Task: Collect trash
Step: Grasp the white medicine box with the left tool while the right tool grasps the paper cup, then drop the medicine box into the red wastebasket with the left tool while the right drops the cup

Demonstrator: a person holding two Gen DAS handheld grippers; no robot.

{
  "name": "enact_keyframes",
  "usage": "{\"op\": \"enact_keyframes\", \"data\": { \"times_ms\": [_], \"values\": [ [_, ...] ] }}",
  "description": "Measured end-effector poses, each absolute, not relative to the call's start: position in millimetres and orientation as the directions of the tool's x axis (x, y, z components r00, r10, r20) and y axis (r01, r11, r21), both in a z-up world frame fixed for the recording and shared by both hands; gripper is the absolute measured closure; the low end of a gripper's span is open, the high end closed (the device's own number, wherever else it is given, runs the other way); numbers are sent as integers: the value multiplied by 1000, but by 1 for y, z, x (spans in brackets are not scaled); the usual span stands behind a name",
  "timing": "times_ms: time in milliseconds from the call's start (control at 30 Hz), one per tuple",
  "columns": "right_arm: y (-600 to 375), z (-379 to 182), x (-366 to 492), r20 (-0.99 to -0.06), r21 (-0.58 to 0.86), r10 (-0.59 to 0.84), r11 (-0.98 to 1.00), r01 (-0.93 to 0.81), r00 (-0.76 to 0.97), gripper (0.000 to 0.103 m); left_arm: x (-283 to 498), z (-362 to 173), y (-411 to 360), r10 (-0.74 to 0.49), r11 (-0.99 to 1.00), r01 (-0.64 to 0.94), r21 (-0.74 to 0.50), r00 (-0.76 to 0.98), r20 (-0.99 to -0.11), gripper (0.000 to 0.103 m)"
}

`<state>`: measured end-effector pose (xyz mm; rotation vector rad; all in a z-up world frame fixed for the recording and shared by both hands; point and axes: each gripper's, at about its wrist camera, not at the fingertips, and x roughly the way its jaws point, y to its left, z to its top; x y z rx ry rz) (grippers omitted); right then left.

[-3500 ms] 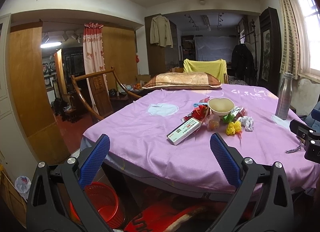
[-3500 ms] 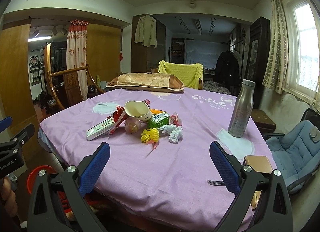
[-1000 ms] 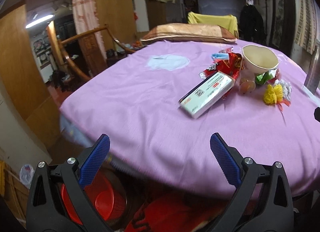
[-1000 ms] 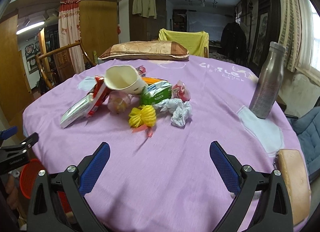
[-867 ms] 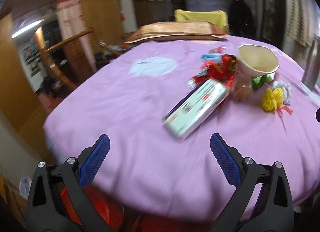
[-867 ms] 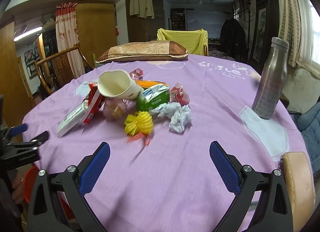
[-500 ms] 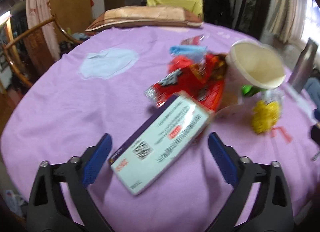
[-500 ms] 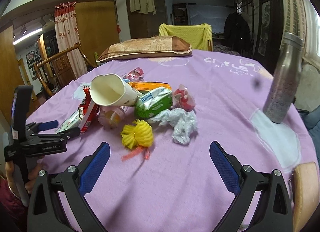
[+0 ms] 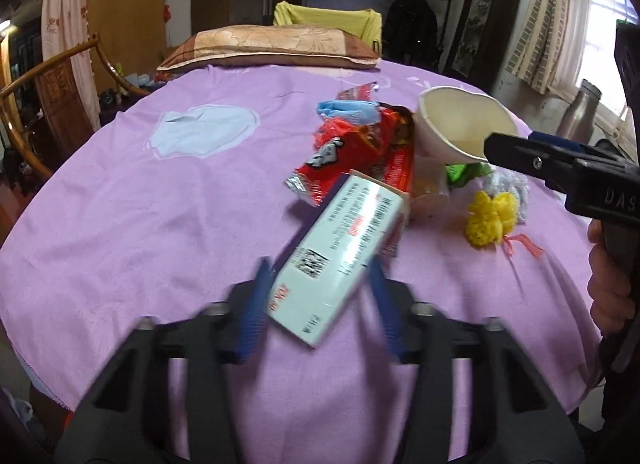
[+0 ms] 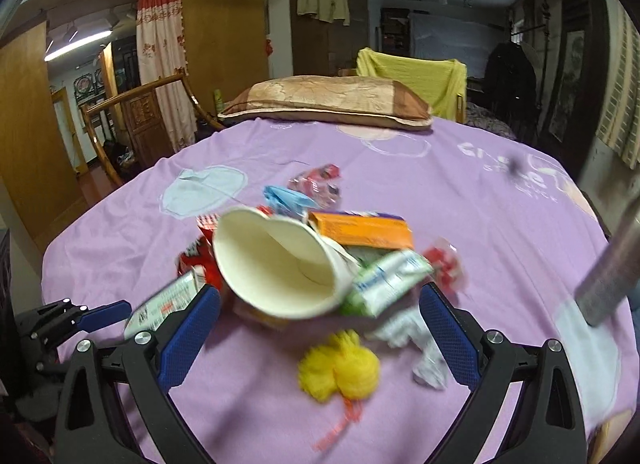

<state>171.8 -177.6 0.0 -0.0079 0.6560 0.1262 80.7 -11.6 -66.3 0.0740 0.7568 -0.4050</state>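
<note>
Purple cloth [image 9: 140, 199] covers the round table, and the trash is heaped near its middle, with a pillow [image 9: 268, 45] at the far edge and a metal bottle [image 9: 578, 113] off to the right. The left tongs [image 9: 318, 298] are seen narrowed around the near end of the white box [image 9: 340, 256], their blue pads on either side of it; whether it is truly gripped cannot be told through the blur. The right tongs [image 10: 320, 328] are held open, their jaws set wide on either side of the paper cup [image 10: 280, 260].

The box could be pinched only at its end and slip or swing out when lifted. Its far end lies against the red wrapper [image 9: 352, 151], which might be dragged along. The cup rests on loose pieces, so the green packet [image 10: 384, 284] or the yellow tuft [image 10: 340, 370] could be knocked aside as the jaws are closed.

Half a second ago the left jaws were spread wide around the box, and the right tongs were farther from the pile.
</note>
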Motion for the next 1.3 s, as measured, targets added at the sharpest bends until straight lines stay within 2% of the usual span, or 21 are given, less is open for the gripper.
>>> {"op": "enact_keyframes", "data": {
  "times_ms": [33,67,200,233,267,300,333,400,433,567,600,633,667,700,900,967,1000,1100,1133,1167,1300],
  "values": [
    [-175,0,175,-614,30,120,991,-129,780,6,82,-65,-10,-322,925,372,-75,665,-674,21],
    [-171,-1,178,-620,21,122,990,-139,775,6,84,-65,-9,-320,927,368,-74,671,-668,12],
    [-161,-12,195,-646,-43,73,990,-132,760,8,100,-69,-18,-362,906,407,-118,599,-715,10],
    [-162,-14,195,-642,-46,68,991,-127,764,29,105,-73,-22,-371,902,410,-136,574,-730,13],
    [-164,-14,195,-643,-42,70,991,-126,762,46,107,-76,-24,-382,897,416,-149,561,-734,26],
    [-167,-14,196,-647,-29,76,992,-124,759,81,106,-78,-26,-383,896,419,-149,559,-736,32],
    [-174,-12,195,-645,22,118,991,-135,755,102,105,-79,-28,-379,897,420,-141,562,-736,43],
    [-193,-7,193,-629,146,201,979,-140,751,102,101,-76,-26,-382,900,411,-149,576,-723,47],
    [-197,-4,191,-615,164,210,977,-137,760,102,98,-74,-25,-389,899,409,-157,581,-715,50],
    [-199,3,180,-591,120,191,981,-150,784,99,86,-56,-14,-385,909,384,-162,623,-681,51],
    [-201,4,178,-590,122,189,982,-145,785,87,82,-51,-10,-385,911,377,-167,635,-670,51],
    [-204,4,179,-591,128,188,982,-138,785,52,77,-44,-5,-387,913,368,-175,648,-656,51],
    [-209,5,178,-584,139,178,983,-119,792,40,72,-38,1,-381,918,356,-175,664,-643,51],
    [-213,7,178,-572,136,155,986,-93,806,37,69,-34,5,-373,922,348,-171,677,-634,51],
    [-217,12,212,-615,111,150,988,-103,774,36,53,-18,42,-309,950,269,-158,735,-604,51],
    [-213,7,231,-647,114,156,988,-108,746,32,48,-18,61,-277,961,225,-162,749,-602,51],
    [-208,4,241,-661,126,182,983,-131,728,27,45,-18,70,-265,964,206,-167,752,-603,51],
    [-192,-5,262,-686,106,186,982,-157,703,25,35,-22,103,-218,974,127,-189,757,-615,51],
    [-187,-10,265,-696,99,189,981,-169,692,32,31,-23,111,-203,976,107,-189,758,-619,51],
    [-183,-13,267,-703,100,193,980,-174,684,43,25,-25,123,-178,979,75,-187,761,-624,51],
    [-178,-6,248,-642,86,188,981,-175,743,57,1,-33,164,-91,984,-32,-176,759,-645,51]
  ]
}}
